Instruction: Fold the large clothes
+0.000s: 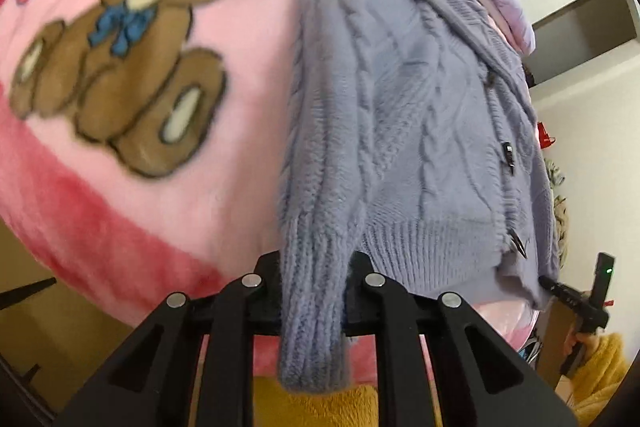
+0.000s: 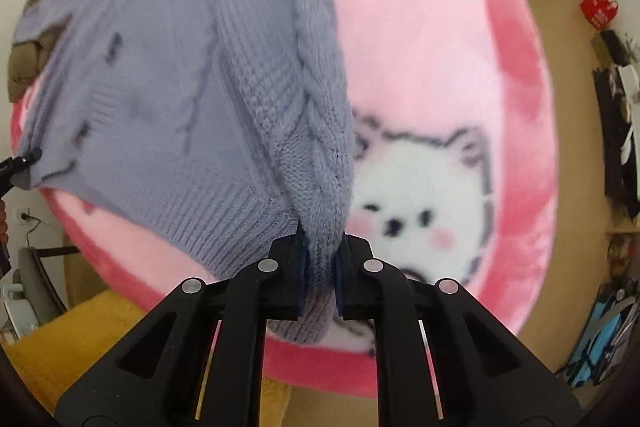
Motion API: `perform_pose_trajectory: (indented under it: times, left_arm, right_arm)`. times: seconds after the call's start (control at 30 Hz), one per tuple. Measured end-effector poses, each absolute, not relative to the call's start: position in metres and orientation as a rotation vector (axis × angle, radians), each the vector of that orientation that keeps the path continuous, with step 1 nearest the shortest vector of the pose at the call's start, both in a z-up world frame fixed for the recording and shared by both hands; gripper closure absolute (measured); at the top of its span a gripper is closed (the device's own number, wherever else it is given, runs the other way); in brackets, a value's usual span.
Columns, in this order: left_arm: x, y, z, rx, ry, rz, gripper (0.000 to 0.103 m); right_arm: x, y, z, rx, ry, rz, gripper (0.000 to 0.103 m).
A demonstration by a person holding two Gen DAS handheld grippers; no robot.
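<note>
Chunky lavender cable-knit wool cardigan point(image 1: 420, 131) on a plush, fuzzy pink fleece blanket point(image 1: 240, 147); matt black plastic left gripper point(image 1: 312, 291)

Cardigan point(image 1: 420, 131) lies on the blanket point(image 1: 200, 187); one cuff point(image 1: 312, 307) sits in the left gripper point(image 1: 312, 291), the other cuff point(image 2: 320, 267) in the right gripper point(image 2: 320, 267), both at the near edge.

Left gripper point(image 1: 314, 291) and right gripper point(image 2: 321, 277): matte black plastic linkages with triangular cut-outs and round silver pivot pins. Blue pads line the right gripper's inner faces. The person wears a fuzzy mustard-yellow sleeve point(image 1: 600, 379).
</note>
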State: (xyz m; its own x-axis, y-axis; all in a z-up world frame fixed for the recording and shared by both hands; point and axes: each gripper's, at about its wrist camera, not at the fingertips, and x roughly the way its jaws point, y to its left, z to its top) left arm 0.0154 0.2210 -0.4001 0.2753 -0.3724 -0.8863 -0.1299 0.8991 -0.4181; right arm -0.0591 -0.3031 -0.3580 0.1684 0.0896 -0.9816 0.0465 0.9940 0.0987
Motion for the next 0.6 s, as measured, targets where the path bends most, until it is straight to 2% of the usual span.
perform_pose_trajectory:
  times: [0.07, 0.1, 0.13, 0.17, 0.2, 0.23, 0.27, 0.47, 0.6]
  left_arm:
    - [0.022, 0.221, -0.408, -0.475, 1.296, -0.168, 0.081]
    - [0.024, 0.218, -0.407, -0.45, 1.293, -0.167, 0.076]
    - [0.023, 0.215, -0.405, -0.421, 1.284, -0.169, 0.067]
    - [0.021, 0.21, -0.398, -0.366, 1.271, -0.166, 0.061]
    - [0.017, 0.205, -0.391, -0.316, 1.254, -0.162, 0.04]
    - [0.012, 0.198, -0.38, -0.217, 1.221, -0.134, 0.018]
    - [0.005, 0.191, -0.368, -0.098, 1.167, -0.1, 0.013]
    - [-0.038, 0.134, -0.319, 0.473, 0.864, -0.069, 0.012]
    - [-0.029, 0.07, -0.338, 0.728, 0.8, -0.231, 0.011]
  right_arm:
    - [-0.056, -0.304, -0.363, 0.135, 1.385, 0.011, 0.088]
    - [-0.057, -0.303, -0.361, 0.135, 1.367, 0.008, 0.081]
    - [-0.058, -0.299, -0.355, 0.098, 1.342, -0.002, 0.072]
    - [-0.06, -0.296, -0.35, 0.052, 1.327, -0.015, 0.048]
    - [-0.063, -0.29, -0.342, -0.014, 1.303, -0.013, 0.039]
    - [-0.069, -0.283, -0.334, -0.085, 1.273, 0.002, 0.04]
    - [-0.073, -0.275, -0.326, -0.146, 1.249, 0.025, 0.04]
    - [-0.102, -0.223, -0.288, -0.538, 1.002, 0.174, 0.04]
    - [-0.101, -0.173, -0.308, -0.775, 0.911, 0.356, 0.042]
